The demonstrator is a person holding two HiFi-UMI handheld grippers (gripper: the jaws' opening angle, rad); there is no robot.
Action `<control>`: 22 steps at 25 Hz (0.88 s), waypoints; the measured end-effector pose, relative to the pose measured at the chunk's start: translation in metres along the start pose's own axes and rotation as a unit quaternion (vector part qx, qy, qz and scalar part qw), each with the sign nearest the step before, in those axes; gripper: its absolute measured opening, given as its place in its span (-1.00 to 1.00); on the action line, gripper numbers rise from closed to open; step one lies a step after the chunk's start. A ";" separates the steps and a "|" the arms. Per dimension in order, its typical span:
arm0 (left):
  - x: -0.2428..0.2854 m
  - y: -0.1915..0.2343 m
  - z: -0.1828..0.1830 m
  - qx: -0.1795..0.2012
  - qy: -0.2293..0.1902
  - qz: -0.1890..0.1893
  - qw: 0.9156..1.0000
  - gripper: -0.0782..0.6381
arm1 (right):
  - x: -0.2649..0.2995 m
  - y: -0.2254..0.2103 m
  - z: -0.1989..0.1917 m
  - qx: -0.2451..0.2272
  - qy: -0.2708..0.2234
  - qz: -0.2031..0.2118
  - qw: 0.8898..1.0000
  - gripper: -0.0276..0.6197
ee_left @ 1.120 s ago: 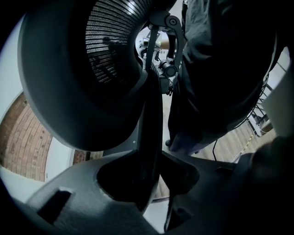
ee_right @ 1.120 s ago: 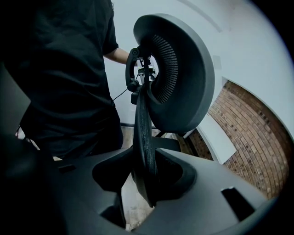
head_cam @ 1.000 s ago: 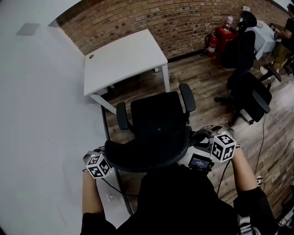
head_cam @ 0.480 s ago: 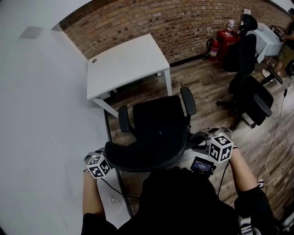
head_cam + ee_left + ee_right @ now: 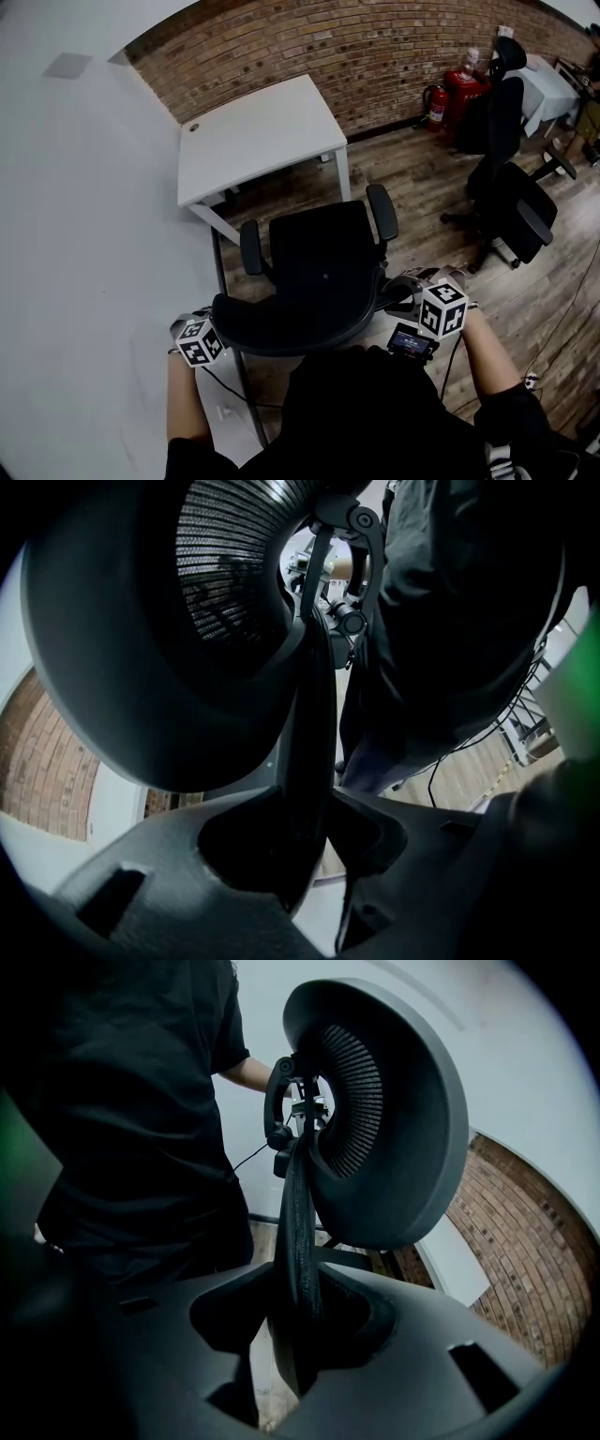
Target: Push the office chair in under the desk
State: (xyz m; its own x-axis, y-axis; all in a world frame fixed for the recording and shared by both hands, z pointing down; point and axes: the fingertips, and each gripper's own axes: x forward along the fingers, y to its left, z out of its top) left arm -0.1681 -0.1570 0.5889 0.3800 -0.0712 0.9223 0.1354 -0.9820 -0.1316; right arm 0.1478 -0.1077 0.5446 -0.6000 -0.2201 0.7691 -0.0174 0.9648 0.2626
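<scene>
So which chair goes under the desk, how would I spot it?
Find the brick wall, then the white desk in front of it. The chair is the black one facing that desk, closest to it; the other black chair stands off to the right, by the red fire extinguisher.

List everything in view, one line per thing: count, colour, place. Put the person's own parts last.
office chair: one, black, centre, seat facing the desk, not yet under it
desk: one, white, far left, by the brick wall
second chair: one, black, right
fire extinguisher: one, red, at the foot of the brick wall
brick wall: one, red-brown, far side
floor: one, brown wood planks
left gripper: one, dark, jaws clamped on one edge of the office chair's backrest
right gripper: one, dark, jaws have just been closing and now grip the other backrest edge
forearms: two, bare, bottom of the head view
</scene>
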 end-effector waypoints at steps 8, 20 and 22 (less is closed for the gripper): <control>-0.001 -0.011 -0.004 -0.018 -0.003 0.008 1.000 -0.38 | 0.009 -0.007 0.003 -0.014 -0.004 -0.006 1.000 -0.48; -0.010 0.006 -0.037 -0.024 0.004 0.052 0.998 -0.35 | 0.032 -0.026 0.027 -0.017 -0.045 0.014 0.999 -0.48; -0.012 0.010 -0.040 -0.024 0.005 0.055 0.998 -0.35 | 0.035 -0.028 0.030 -0.018 -0.051 0.020 0.998 -0.48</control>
State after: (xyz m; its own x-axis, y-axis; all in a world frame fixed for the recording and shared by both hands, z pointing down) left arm -0.2075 -0.1727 0.5914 0.3806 -0.1805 0.9069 0.0501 -0.9753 -0.2151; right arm 0.1031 -0.1381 0.5465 -0.6775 -0.1647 0.7169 0.0351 0.9663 0.2552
